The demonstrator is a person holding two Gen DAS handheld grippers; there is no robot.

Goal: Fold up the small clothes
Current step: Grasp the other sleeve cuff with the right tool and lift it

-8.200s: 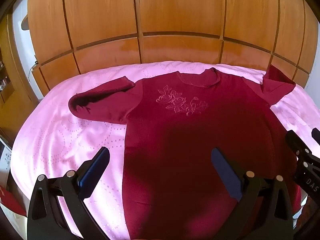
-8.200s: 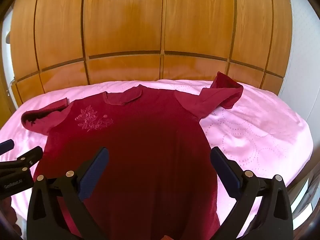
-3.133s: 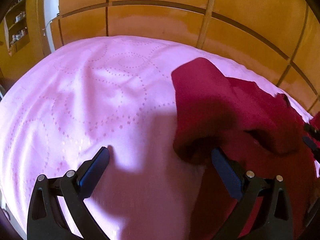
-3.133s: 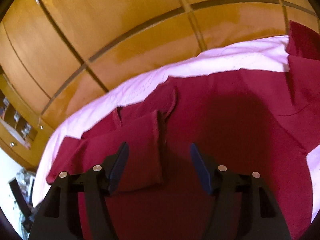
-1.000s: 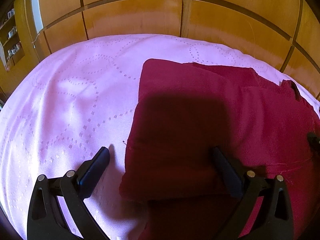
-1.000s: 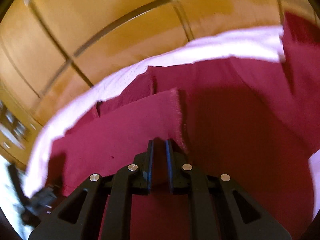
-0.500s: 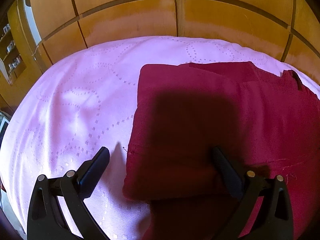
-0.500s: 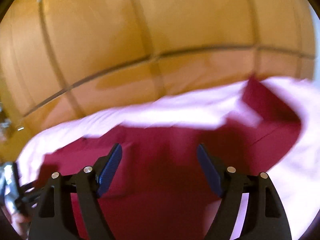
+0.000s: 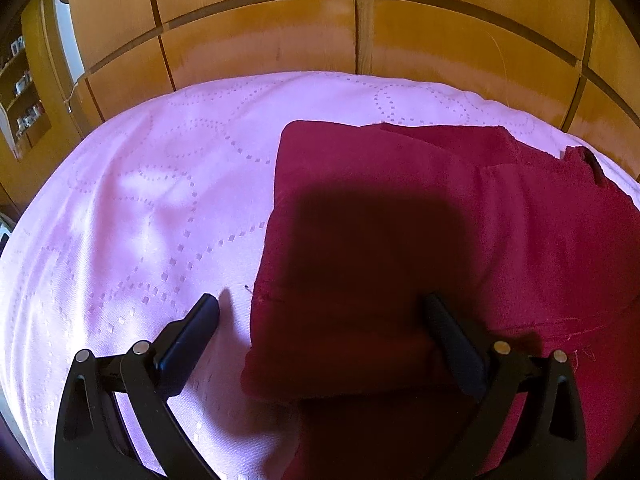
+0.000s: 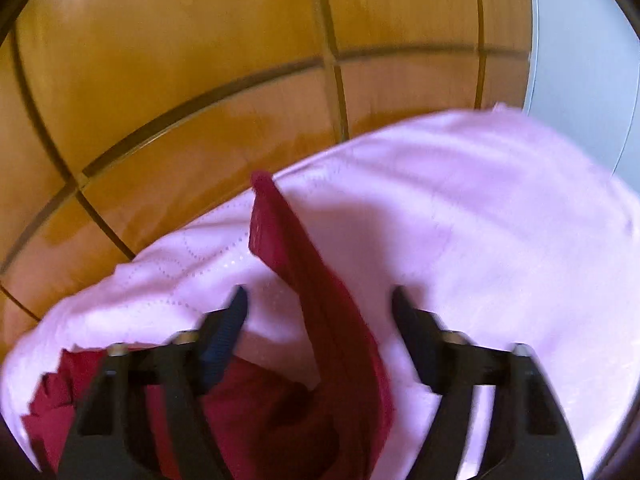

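A dark red sweater (image 9: 460, 208) lies on the pink bedspread (image 9: 140, 200), its left sleeve and side folded over onto the body. My left gripper (image 9: 322, 312) hovers open above that folded edge, with one finger over the bedspread and the other over the cloth. In the right wrist view the sweater's other sleeve (image 10: 280, 232) stands up in a ridge on the bedspread (image 10: 480, 220). My right gripper (image 10: 320, 296) straddles it with its jaws closing. The sleeve is between the pads but they are not touching it. This view is blurred.
Wooden panelling (image 9: 360, 20) rises right behind the bed's far edge in both views. A white wall (image 10: 580, 60) stands at the bed's right end, and shelves with small items (image 9: 24, 92) are at the far left. Bare bedspread stretches left of the sweater.
My right gripper let go of the folded cloth edge, opened wide, swung right to the other sleeve, and its jaws have narrowed since. The left gripper stayed put, open.
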